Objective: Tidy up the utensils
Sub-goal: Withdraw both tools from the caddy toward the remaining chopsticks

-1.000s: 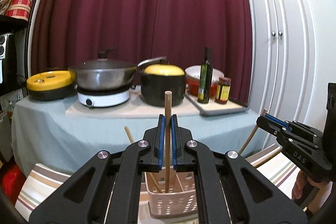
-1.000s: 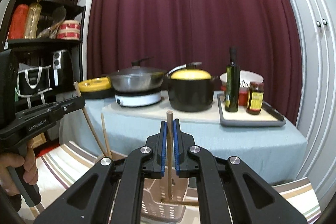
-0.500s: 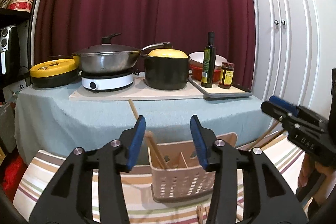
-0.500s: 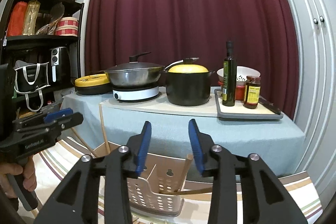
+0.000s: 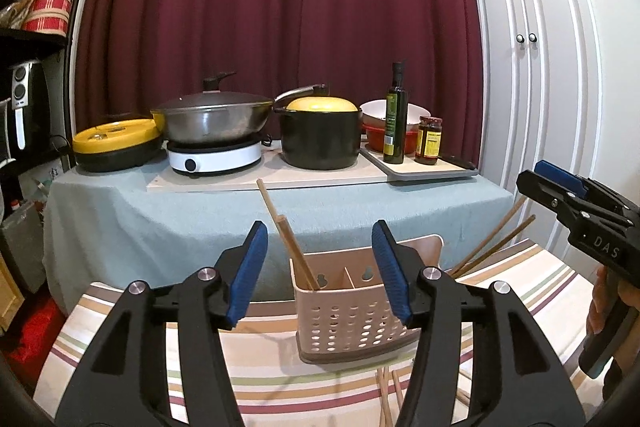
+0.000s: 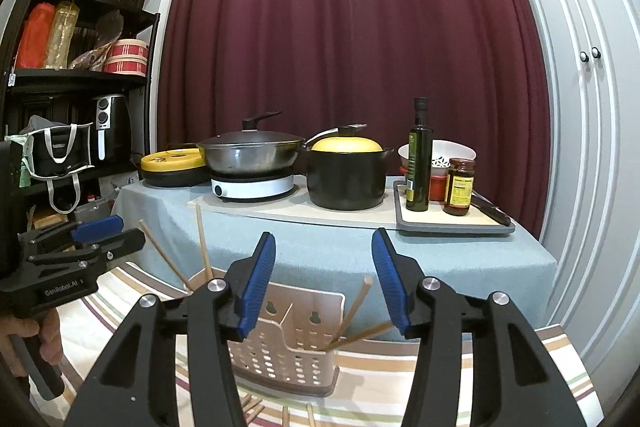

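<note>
Chopsticks of pale wood (image 5: 294,251) stood in the beige perforated plastic holder (image 5: 352,311) on the striped counter (image 5: 132,367); we had just released them, both grippers' (image 5: 318,269) (image 6: 324,279) fingers spread empty, more sticks (image 5: 386,399) remaining.

The left gripper (image 5: 318,267) is a black, matte plastic tool with two angular arms that end in blue ribbed pads (image 5: 250,267). Round silver screws (image 5: 203,273) sit at the joints, two on each arm. Triangular cut-outs lighten the lower arm plates. The right gripper (image 6: 324,279) has the same build: black arms, blue ribbed pads (image 6: 258,283), silver screws (image 6: 432,283). Seen from the side, the right gripper's body bears the white letters "DAS" (image 5: 606,251), and the left one's reads "GenRobot.AI" (image 6: 60,291). Each has a dark pistol-style handle (image 6: 34,367), with a hand (image 6: 28,341) wrapped around it.
</note>
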